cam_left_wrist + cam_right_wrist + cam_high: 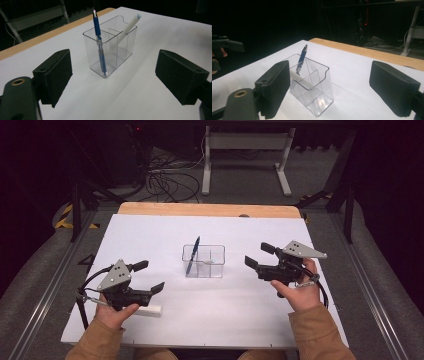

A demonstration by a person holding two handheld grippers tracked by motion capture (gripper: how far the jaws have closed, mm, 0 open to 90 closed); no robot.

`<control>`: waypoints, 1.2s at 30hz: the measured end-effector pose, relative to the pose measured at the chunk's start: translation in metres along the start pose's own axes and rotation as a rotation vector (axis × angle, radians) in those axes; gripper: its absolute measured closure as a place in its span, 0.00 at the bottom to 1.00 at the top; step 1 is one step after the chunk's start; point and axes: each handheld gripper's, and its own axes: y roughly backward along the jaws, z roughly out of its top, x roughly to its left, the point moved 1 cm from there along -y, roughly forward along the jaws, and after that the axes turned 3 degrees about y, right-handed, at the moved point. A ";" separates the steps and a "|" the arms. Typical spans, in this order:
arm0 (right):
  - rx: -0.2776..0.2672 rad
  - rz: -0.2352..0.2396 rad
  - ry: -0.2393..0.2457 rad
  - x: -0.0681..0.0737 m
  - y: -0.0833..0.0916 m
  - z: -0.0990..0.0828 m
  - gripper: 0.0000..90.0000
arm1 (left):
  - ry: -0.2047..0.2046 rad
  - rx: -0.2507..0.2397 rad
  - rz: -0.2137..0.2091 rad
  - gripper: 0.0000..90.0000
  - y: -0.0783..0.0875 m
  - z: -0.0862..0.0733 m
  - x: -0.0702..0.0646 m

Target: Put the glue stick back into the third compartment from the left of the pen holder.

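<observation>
Both grippers (149, 276) (259, 255) stand open and empty; the near-left white pen (148, 310) should be gripped mid-length for the holder (203, 261).

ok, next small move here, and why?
Probably lower the left tool onto the white marker lying by that hand: it's open and empty, and the clear organiser already holds a blue pen and a second marker.

tan sleeves (320, 332), black grippers with grey three-cornered screwed plates (115, 274), black trailing cables, foam-padded fingers (181, 75)
</observation>
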 end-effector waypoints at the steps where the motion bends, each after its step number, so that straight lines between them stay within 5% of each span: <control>1: -0.001 0.002 -0.001 0.000 0.001 -0.002 0.17 | 0.000 0.008 -0.004 0.16 0.000 0.000 0.000; 22: 0.015 -0.001 -0.015 -0.008 0.010 -0.013 0.17 | -0.042 0.066 -0.034 0.13 0.002 0.000 0.003; 36: 0.019 0.020 -0.018 -0.007 0.011 -0.014 0.17 | -0.115 0.196 -0.063 0.16 -0.004 -0.001 0.002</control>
